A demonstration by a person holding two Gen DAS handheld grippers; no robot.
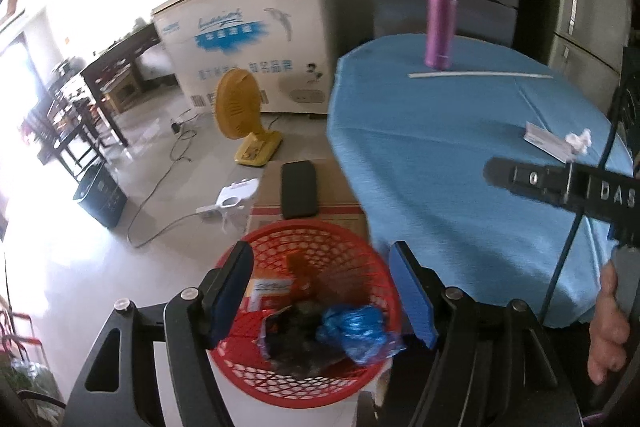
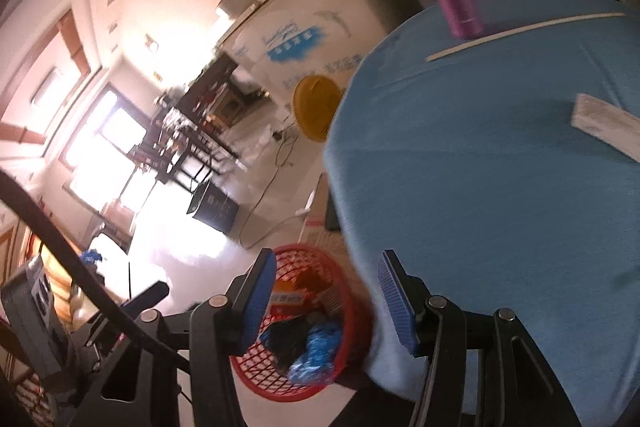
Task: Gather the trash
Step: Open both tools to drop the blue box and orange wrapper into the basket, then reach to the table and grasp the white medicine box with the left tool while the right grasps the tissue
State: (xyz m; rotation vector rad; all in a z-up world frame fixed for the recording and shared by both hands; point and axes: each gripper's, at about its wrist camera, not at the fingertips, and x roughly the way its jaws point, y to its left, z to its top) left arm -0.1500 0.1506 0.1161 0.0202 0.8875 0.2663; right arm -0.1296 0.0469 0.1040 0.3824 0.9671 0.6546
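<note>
1. The left gripper (image 1: 322, 291) hangs above the red basket (image 1: 362, 383), its blue pads parted about halfway with nothing between them.
2. The right gripper (image 2: 326, 301) also stands part open and empty, near the edge of the blue-covered table (image 2: 500, 187).
3. The basket, on the floor beside the table, holds a crumpled blue bag (image 1: 354, 333), dark wrapping and an orange box.
4. On the table lie a white paper packet (image 1: 546, 143), a crumpled white scrap (image 1: 579, 141) and a white strip (image 1: 480, 75), near a purple flask (image 1: 440, 23).
</note>
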